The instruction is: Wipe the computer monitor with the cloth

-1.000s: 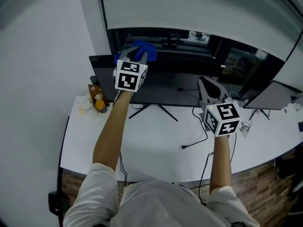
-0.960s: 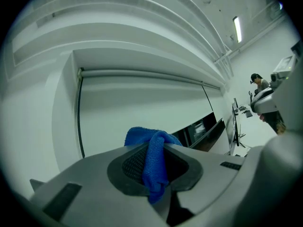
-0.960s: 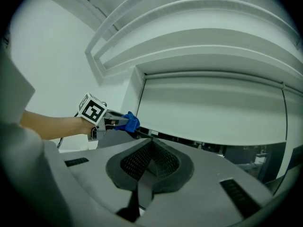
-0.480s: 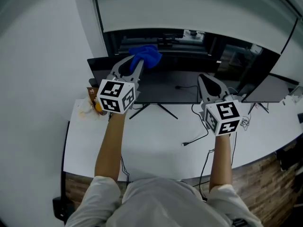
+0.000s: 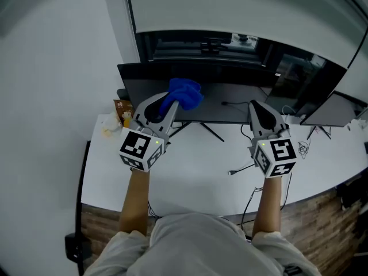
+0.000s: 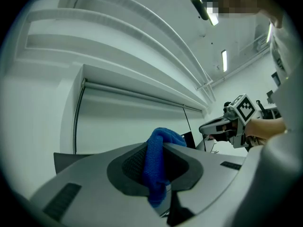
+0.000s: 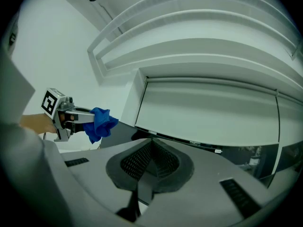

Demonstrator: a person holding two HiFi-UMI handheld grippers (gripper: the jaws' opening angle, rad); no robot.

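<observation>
The black monitor point(image 5: 230, 99) stands on the white desk point(image 5: 190, 177), seen from above. My left gripper point(image 5: 171, 99) is shut on a blue cloth point(image 5: 185, 92), which sits against the upper left part of the screen. In the left gripper view the cloth point(image 6: 157, 167) hangs bunched between the jaws. My right gripper point(image 5: 258, 106) is shut with nothing in it and is held in front of the screen's right half. The right gripper view shows its closed jaws point(image 7: 151, 150), with the cloth point(image 7: 100, 123) and the dark monitor point(image 7: 127, 130) off to the left.
Small bottles and packets point(image 5: 119, 118) stand at the desk's left end by the wall. The monitor's stand legs point(image 5: 208, 130) and loose cables point(image 5: 241, 168) lie on the desk. A second dark screen point(image 5: 334, 111) sits at the right. A window runs behind.
My left gripper has brought the cloth down from the monitor's top edge onto the screen face and slightly right. The right gripper has hardly moved.
</observation>
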